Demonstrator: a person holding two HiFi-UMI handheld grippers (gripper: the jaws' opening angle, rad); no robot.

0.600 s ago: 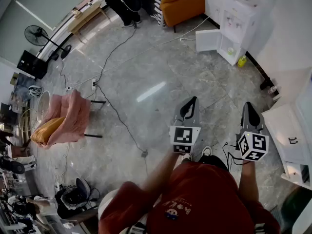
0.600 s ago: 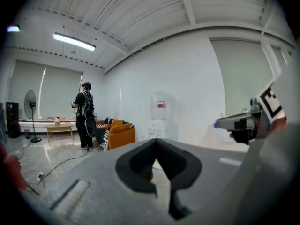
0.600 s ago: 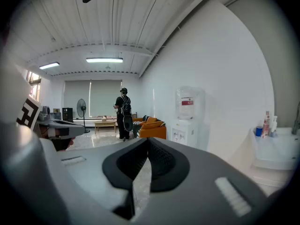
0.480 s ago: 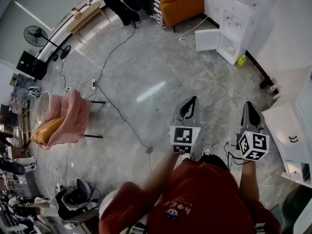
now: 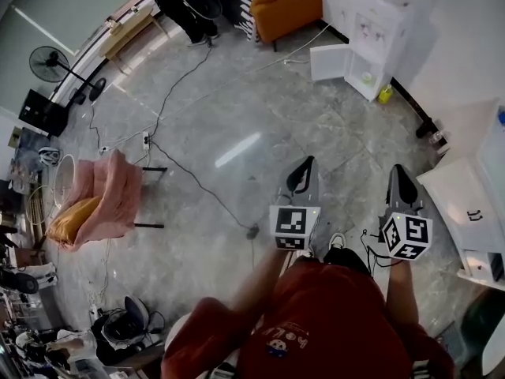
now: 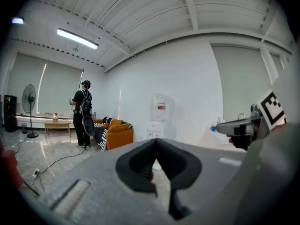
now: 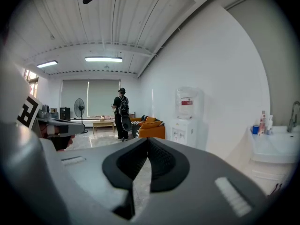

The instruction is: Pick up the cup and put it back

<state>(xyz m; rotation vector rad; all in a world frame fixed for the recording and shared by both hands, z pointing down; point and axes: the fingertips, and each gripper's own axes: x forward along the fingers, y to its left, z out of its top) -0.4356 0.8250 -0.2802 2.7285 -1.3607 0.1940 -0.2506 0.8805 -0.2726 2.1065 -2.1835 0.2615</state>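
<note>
Cup: which view has it?
— None that I can tell. I cannot place it in the head view or in either gripper view.
— The grippers, then?
— Left gripper (image 5: 304,163) and right gripper (image 5: 397,170) hang side by side over the grey floor (image 5: 237,101), toward 4 o'clock in the head view, both pointing to 12. Each one's own view shows its jaws clenched tip to tip on nothing.
— What does only the head view give?
— A pink chair (image 5: 110,196) with a yellow cushion (image 5: 72,215) at 9 o'clock, and the holder's red shirt (image 5: 339,322) at 6.
— And the gripper views?
— Both show, full height, a person in black (image 7: 122,111) standing by the orange sofa (image 7: 151,128) near 12. Only the right gripper view shows bottles (image 7: 262,124) on the edge of a sink (image 7: 276,146) at 3 o'clock.
</note>
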